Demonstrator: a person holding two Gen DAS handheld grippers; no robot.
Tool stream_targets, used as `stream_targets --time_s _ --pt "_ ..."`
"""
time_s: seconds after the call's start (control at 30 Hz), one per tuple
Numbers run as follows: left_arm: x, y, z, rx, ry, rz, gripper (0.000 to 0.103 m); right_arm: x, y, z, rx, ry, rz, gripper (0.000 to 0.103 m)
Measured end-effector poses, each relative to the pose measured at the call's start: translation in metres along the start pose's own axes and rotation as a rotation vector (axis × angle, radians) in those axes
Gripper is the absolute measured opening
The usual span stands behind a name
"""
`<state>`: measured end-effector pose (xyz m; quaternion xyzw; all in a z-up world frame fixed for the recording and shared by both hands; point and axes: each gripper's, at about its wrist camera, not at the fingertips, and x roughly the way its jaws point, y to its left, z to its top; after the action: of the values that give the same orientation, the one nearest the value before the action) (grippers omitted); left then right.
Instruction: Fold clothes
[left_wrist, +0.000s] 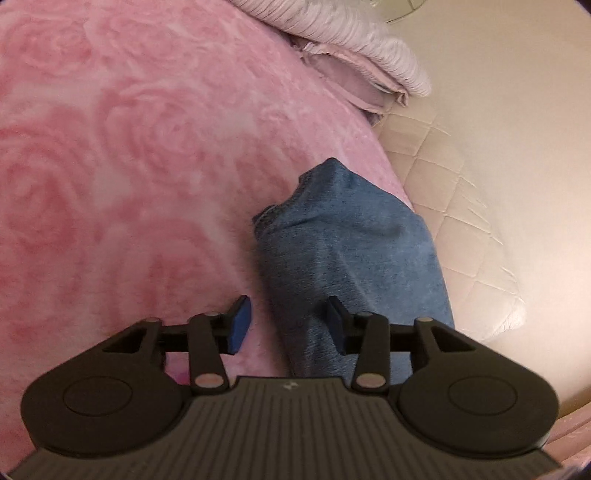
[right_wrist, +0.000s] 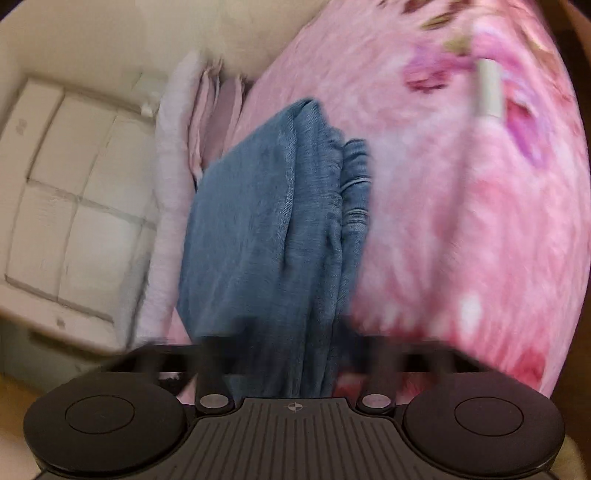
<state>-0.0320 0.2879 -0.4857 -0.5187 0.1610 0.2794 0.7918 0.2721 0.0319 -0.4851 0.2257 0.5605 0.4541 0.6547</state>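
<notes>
Directly ahead of the left claw lie folded jeans.

Both wrist views close above jeans, bed.

Left gripper is showing a matte black body: ribbed grey-black centre plate with a small white crosshair mark, round disc housings either side of that plate, silver rivets on the linkage arms, blue pads on the fingertips. Right gripper is showing the same ribbed plate, discs and rivets; fingers blurred.
</notes>
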Motion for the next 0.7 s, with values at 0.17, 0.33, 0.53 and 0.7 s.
stream_targets --time_s 0.17,0.33,0.53,0.7 --pt "-0.001 -0.030 -0.022 0.134 0.072 -0.042 0.020 -0.016 -0.002 0.053 -0.098 0.008 0.006 0.024" --pt "0.023 -0.059 -0.070 0.220 0.225 -0.153 0.020 -0.029 -0.032 0.113 -0.102 -0.077 -0.028 0.023" --pt "0.006 -0.059 -0.078 0.242 0.212 -0.148 0.020 -0.057 -0.032 0.102 -0.104 -0.166 -0.034 0.035" --pt "-0.038 -0.026 -0.039 0.102 0.049 -0.122 0.033 -0.074 -0.014 0.040 -0.280 -0.217 -0.073 0.055"
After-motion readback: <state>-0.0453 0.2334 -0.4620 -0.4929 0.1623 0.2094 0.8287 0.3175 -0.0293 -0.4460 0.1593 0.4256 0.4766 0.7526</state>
